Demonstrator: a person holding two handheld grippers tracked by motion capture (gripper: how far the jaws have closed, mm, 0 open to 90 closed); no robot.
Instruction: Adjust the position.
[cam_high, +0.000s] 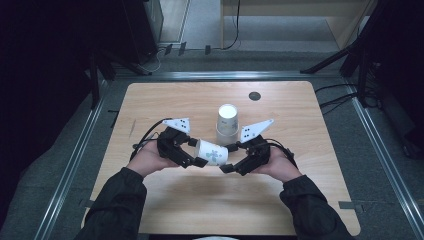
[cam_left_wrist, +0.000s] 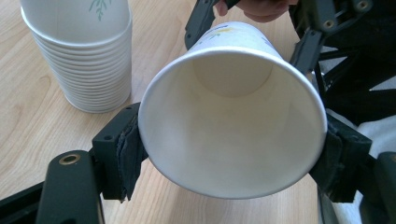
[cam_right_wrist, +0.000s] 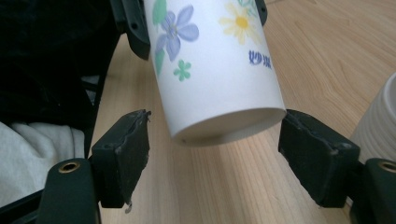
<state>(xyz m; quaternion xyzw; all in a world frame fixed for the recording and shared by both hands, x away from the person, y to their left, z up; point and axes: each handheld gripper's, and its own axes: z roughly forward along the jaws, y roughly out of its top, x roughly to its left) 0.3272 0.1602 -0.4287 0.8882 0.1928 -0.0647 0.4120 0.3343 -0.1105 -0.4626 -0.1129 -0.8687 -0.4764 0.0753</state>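
A white paper cup printed with flowers lies on its side in the air between my two grippers, just above the wooden table. My left gripper is shut on the cup near its rim; in the left gripper view both pads press the rim of the cup, whose mouth faces the camera. My right gripper is open at the cup's base. In the right gripper view its pads stand apart from the cup on both sides.
A tall stack of the same paper cups stands upright just behind the grippers, also seen as the stack and its side. A small dark round disc sits on the table's far side.
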